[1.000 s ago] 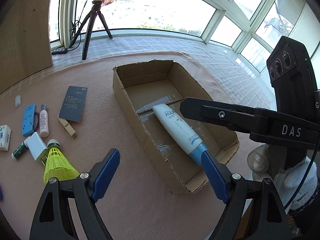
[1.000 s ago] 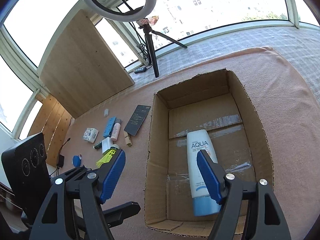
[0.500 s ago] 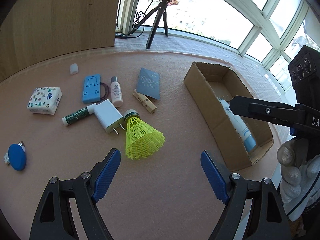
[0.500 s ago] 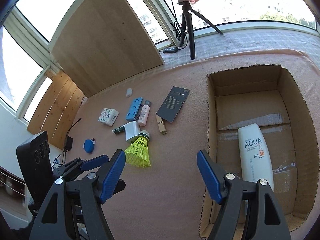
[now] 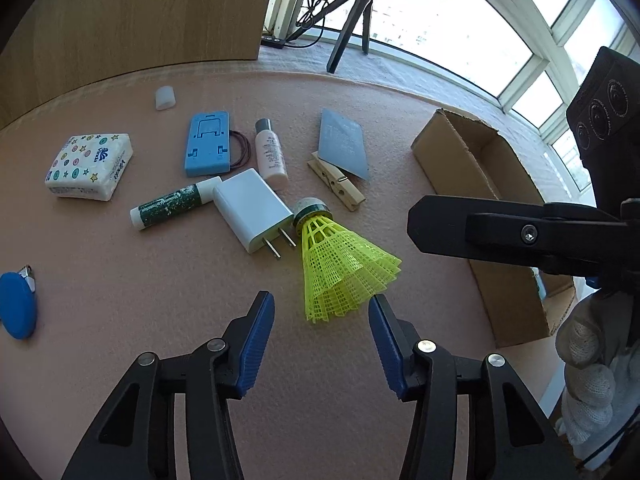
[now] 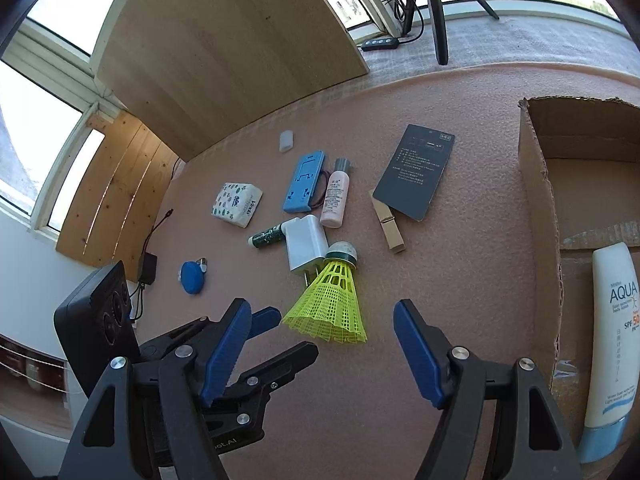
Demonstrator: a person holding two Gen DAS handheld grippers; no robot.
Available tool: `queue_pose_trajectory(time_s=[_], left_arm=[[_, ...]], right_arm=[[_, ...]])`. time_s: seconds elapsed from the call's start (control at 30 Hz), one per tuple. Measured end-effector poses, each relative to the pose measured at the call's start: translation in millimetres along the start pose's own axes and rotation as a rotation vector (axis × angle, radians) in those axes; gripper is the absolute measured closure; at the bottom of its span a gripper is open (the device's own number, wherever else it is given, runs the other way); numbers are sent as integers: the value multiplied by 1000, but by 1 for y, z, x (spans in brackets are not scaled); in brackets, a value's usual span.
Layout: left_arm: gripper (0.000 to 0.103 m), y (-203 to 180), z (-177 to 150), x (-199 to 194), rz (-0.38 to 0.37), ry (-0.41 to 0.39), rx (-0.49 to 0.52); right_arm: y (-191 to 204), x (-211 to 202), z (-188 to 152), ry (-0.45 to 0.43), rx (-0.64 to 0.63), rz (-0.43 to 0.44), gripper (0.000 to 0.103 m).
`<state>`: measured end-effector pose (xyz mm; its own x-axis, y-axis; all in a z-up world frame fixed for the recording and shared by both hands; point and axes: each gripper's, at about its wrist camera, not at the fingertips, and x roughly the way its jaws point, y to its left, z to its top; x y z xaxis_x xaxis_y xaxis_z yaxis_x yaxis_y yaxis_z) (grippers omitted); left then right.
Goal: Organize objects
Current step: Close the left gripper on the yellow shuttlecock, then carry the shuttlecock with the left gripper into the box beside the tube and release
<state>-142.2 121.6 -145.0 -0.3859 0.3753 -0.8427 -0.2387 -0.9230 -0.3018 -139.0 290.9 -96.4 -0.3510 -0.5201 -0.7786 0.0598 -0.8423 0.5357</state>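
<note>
Left wrist view: left gripper (image 5: 321, 309) at lower centre, black arms with blue pads, jaws closing. The neon-yellow plastic mesh shuttlecock (image 5: 342, 266) lies on its side on the pink felt table cover (image 5: 160, 280), just above the pad tips, nearer the right pad; the skirt's lower edge dips toward the gap but the pads do not touch it. Its grey-green cork head points to the upper left, next to the prongs of a white flat wall charger (image 5: 252, 209).

Right wrist view: right gripper (image 6: 322, 322) at lower centre, jaws wide, nothing gripped. The shuttlecock's flared skirt sits between and just above the two blue pads, clear of both. The left gripper's black arms and blue tips show in the lower left of this view, just left of the skirt.

Loose items in a cluster above the shuttlecock:
- green-and-white lip-balm stick (image 5: 176, 202)
- small pale pink bottle with grey cap (image 5: 271, 153)
- blue plastic phone stand (image 5: 208, 143)
- wooden clothespin (image 5: 336, 186)
- dark grey card (image 6: 418, 172)
- white tissue pack with star print (image 5: 89, 166)
- blue round disc (image 5: 17, 306), far left

Open brown cardboard box (image 6: 538, 200) at right edge; white sunscreen tube with pale blue cap (image 6: 612, 344) lies inside.
</note>
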Motion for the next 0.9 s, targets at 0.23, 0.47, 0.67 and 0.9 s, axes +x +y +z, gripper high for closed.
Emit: queue_pose_trajectory(time_s=[0.23, 0.47, 0.67, 0.9], left_arm=[[66, 5, 4, 14, -33, 14, -33], [76, 8, 5, 23, -31, 24, -45], [90, 9, 8, 28, -29, 26, -52], [97, 5, 11, 22, -26, 9, -43]], right_arm=[[-5, 30, 5, 57, 59, 17, 37], [-13, 48, 3, 96, 97, 15, 52], [-16, 53, 1, 112, 106, 36, 61], [-16, 47, -1, 105, 112, 58, 67]])
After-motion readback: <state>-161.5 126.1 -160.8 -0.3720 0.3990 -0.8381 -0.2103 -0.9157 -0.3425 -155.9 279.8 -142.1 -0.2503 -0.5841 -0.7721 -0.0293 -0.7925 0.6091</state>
